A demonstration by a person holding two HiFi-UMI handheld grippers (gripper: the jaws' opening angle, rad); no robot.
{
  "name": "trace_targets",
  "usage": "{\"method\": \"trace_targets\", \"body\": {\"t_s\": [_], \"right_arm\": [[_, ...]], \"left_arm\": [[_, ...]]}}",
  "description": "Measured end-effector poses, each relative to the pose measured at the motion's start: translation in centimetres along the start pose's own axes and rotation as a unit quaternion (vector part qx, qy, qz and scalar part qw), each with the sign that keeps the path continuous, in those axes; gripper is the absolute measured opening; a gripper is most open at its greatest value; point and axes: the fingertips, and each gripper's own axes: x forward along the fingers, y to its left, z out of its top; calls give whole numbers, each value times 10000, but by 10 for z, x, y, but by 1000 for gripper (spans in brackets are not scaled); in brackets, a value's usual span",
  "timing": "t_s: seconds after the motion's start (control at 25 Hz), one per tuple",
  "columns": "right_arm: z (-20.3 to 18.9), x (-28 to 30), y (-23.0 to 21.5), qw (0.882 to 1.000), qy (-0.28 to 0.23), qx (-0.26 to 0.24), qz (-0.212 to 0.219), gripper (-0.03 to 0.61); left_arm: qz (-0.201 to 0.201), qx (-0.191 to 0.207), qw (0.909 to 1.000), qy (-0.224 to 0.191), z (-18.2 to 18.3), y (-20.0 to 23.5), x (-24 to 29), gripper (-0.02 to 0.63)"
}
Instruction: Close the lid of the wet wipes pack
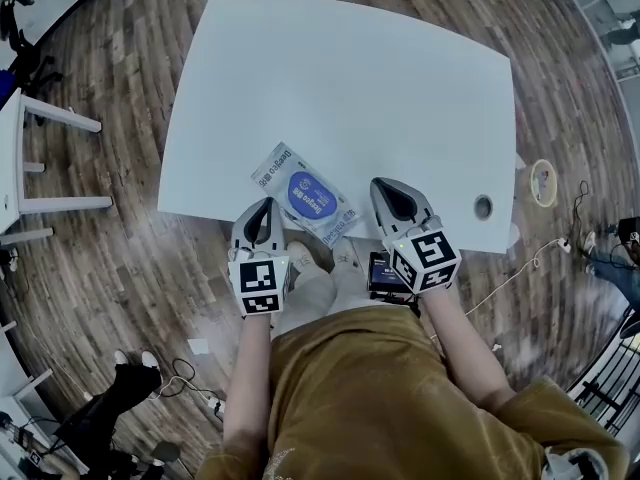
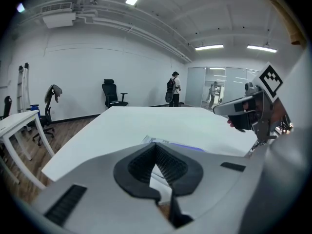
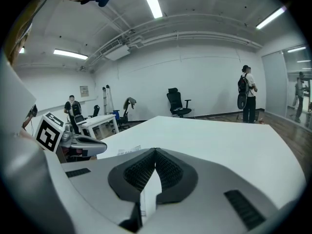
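Observation:
The wet wipes pack [image 1: 305,196] lies slantwise at the near edge of the white table [image 1: 340,88]; its blue oval lid [image 1: 308,194] looks flat against the pack. My left gripper [image 1: 265,206] hovers at the pack's near-left corner, jaws together and holding nothing. My right gripper [image 1: 382,183] is just right of the pack, also shut and empty. In the left gripper view the pack [image 2: 168,143] shows just beyond the left gripper [image 2: 156,145], with the right gripper [image 2: 243,113] off to the side. The right gripper view shows the right gripper [image 3: 156,151], a strip of the pack [image 3: 127,151] and the left gripper [image 3: 80,143].
A cable hole [image 1: 483,206] sits in the table's near-right corner. A tape roll [image 1: 543,182] and cables lie on the wooden floor. Another white desk [image 1: 15,158] stands at the left. Office chairs [image 2: 113,94] and standing people [image 3: 247,92] are far behind the table.

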Motion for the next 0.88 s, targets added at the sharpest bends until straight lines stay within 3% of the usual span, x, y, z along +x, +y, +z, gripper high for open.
{"method": "trace_targets", "body": {"t_s": [0.88], "right_arm": [[68,-51,13,9944,-1002,-311,-145,6]], "left_arm": [[320,215,9950,-922,75,-1,-57,-3]]}}
